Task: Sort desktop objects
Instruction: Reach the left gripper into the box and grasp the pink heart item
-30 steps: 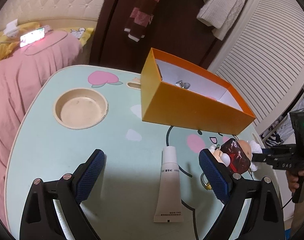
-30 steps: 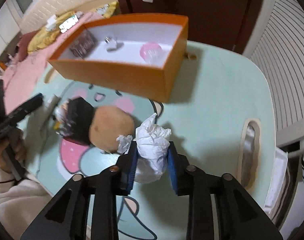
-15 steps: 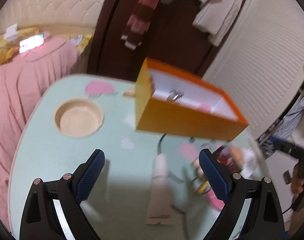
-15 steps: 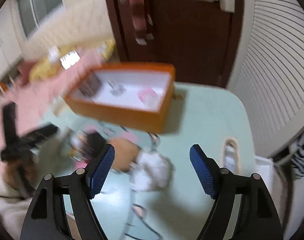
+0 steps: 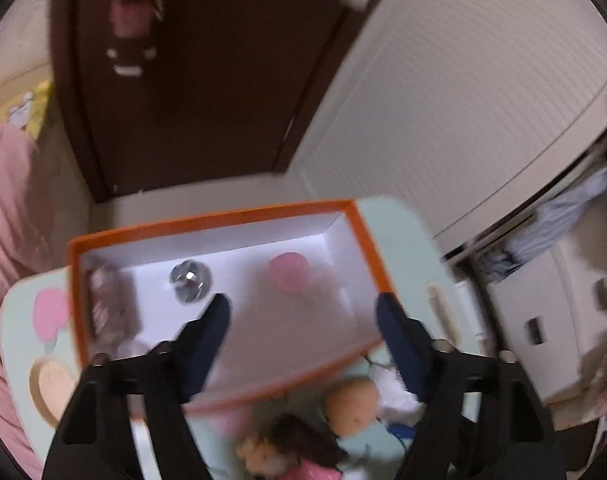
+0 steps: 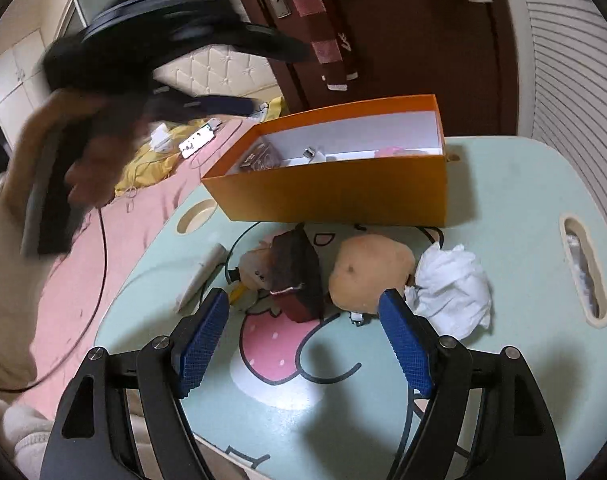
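Sitting at the far side of the pale green desk (image 6: 515, 208), the orange box (image 6: 343, 196) runs its long axis left to right and holds a dark packet (image 5: 109, 300) at its left end, a shiny metal piece (image 5: 189, 276) beside that and a pink item (image 5: 289, 276) further right. Near the box lie a white tube (image 6: 201, 272), a small doll (image 6: 259, 270), a dark red packet (image 6: 297, 276), a tan round lump (image 6: 369, 272) and crumpled white tissue (image 6: 453, 286). The left hand-held gripper (image 5: 303, 334) hovers over the box, jaws wide, holding nothing. The right hand-held gripper (image 6: 301, 334) is spread wide and empty, near the doll and lump.
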The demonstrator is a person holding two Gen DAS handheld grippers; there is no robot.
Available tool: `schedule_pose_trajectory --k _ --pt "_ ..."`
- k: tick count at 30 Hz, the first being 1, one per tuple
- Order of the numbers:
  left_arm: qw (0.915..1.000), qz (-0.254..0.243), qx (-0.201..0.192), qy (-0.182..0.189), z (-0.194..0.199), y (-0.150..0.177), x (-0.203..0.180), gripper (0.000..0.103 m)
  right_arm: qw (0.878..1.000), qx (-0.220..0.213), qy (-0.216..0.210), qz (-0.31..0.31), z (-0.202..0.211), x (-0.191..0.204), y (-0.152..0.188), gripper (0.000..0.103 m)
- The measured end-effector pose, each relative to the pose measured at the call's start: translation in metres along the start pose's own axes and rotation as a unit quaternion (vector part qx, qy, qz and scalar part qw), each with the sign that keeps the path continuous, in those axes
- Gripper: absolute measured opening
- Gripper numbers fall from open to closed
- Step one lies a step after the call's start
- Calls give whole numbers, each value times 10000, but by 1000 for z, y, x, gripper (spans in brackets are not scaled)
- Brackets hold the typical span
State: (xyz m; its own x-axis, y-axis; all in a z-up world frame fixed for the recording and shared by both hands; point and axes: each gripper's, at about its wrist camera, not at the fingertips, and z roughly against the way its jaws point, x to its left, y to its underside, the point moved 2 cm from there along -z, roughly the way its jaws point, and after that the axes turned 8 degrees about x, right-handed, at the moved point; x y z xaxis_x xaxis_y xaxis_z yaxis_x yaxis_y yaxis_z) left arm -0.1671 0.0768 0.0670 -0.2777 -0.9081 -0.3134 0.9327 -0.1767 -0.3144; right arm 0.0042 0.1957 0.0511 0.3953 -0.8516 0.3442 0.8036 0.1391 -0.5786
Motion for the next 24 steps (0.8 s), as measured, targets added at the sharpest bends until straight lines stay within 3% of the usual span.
schedule_pose_trajectory --k 5,12,17,22,24 --pt "9967 219 685 -369 -56 -28 -3 63 9996 16 -189 -229 0 -10 4 78" --pt "9915 330 1009 -756 -83 -35 -7 58 9986 59 -378 -352 -1 -17 4 78" --pt "9850 -199 1121 -1293 -88 -26 -16 35 9982 21 -454 -398 1 -18 2 78" --pt "9892 -74 1043 -1026 -74 -25 -3 34 9976 70 -477 -499 0 -22 2 78" --pt "9922 1 953 -808 -61 -24 1 18 9975 77 -480 -516 0 -22 2 78"
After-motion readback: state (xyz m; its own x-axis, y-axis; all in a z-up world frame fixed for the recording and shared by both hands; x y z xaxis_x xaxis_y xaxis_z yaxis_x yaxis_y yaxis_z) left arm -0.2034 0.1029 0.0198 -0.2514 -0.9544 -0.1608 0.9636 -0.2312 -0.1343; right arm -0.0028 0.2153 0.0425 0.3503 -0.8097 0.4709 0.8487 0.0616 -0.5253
